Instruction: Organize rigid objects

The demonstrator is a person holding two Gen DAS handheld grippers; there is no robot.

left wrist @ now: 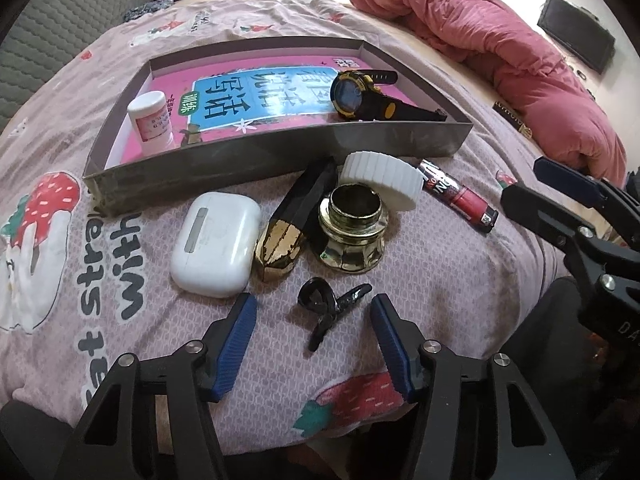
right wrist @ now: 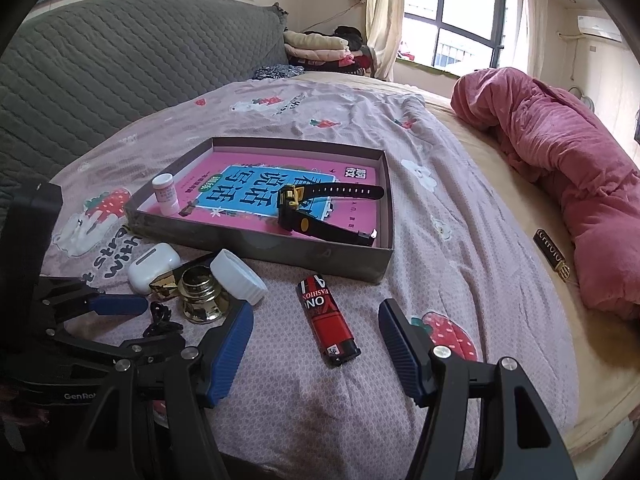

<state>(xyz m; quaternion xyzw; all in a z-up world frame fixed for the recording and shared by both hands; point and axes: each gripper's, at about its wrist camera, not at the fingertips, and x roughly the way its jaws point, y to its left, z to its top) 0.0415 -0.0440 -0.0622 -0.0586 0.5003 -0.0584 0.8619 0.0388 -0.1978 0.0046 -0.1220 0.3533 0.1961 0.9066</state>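
A black hair clip (left wrist: 328, 308) lies on the bedspread between the blue pads of my left gripper (left wrist: 312, 312), which is open and does not touch it. Just beyond sit a white earbud case (left wrist: 216, 240), a black and gold faceted piece (left wrist: 288, 232), a gold jar (left wrist: 354, 232) and a white ribbed lid (left wrist: 384, 178). A red lighter (right wrist: 326, 320) lies between the tips of my open right gripper (right wrist: 316, 312). The shallow grey box (left wrist: 256, 160) holds a black and yellow watch (left wrist: 356, 92) and a small white bottle (left wrist: 152, 120) on a pink book.
Everything rests on a pink strawberry-print bedspread (right wrist: 460, 240). A rolled red quilt (right wrist: 560, 160) lies along the right side. A grey quilted headboard (right wrist: 120, 64) and folded clothes (right wrist: 320, 46) are behind the box. The two grippers stand close side by side.
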